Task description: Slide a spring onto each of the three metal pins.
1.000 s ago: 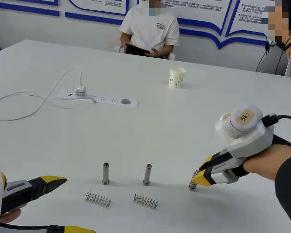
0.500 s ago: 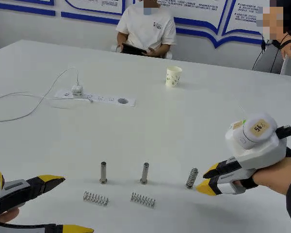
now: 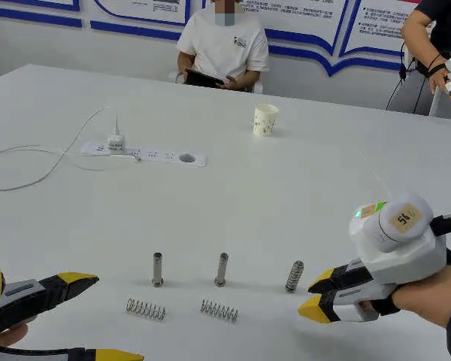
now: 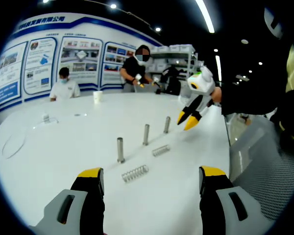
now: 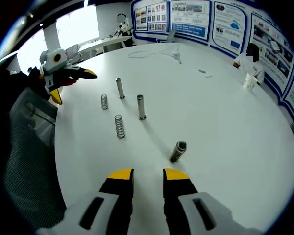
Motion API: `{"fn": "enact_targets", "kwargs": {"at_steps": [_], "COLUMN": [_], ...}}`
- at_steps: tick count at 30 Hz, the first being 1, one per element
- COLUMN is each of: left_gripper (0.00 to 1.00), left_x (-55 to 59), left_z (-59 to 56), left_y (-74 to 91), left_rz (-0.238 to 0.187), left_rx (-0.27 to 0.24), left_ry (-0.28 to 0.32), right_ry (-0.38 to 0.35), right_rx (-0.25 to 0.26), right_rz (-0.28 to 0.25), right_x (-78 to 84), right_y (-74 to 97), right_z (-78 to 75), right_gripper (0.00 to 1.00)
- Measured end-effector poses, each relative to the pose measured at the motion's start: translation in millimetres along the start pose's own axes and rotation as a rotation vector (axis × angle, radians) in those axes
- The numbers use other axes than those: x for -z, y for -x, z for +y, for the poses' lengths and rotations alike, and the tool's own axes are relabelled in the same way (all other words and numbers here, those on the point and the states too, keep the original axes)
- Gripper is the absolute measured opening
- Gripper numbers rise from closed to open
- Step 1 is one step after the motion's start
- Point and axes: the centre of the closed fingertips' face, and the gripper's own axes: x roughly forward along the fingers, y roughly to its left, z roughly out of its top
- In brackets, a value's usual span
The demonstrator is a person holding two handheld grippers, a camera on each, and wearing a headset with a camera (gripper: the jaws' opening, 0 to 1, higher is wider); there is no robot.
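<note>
One spring [image 3: 295, 275] sits on the right pin [image 5: 181, 146]. The other two pins [image 3: 157, 269] are bare, with two loose springs [image 3: 219, 310] on the counter [image 3: 286, 173] just in front. The right gripper [image 3: 314, 295], near the done pin, is a little open and empty. The left gripper [image 3: 109, 317] is wide open.

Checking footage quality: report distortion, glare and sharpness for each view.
Head view: sharp, evenly lit, faint shadows by the pins. Left gripper view: fisheye curves the table; ceiling lights glare. Right gripper view: same curving, upper left washed out.
</note>
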Motion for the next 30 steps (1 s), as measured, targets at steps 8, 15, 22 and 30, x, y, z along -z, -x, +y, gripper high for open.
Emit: {"fn": "enact_targets", "kwargs": {"at_steps": [8,15,22,30], "left_gripper": [0.81,0.81,0.81,0.81], "left_x": [-1.7,-2.2,-3.0,-2.3], "left_z": [-1.3,-2.3,-1.7,-2.0], "left_y": [-1.2,-1.1,0.6,1.0], "left_rz": [0.002,0.002,0.001,0.005], "left_rx": [0.004,0.005,0.001,0.001], "left_ry": [-0.006,-0.009,-0.008,-0.007], "right_ry": [0.012,0.042,0.072,0.096], "right_rx": [-0.033,-0.065,-0.095,-0.113], "right_rz": [-0.013,-0.032,-0.045,-0.058], "right_x": [-4.9,-19.3,-31.8,-41.3], "right_y": [-8.6,-18.9,-33.0,-49.9], "right_z": [17.6,31.1,42.3,48.4], "right_gripper": [0.24,0.24,0.24,0.23]}}
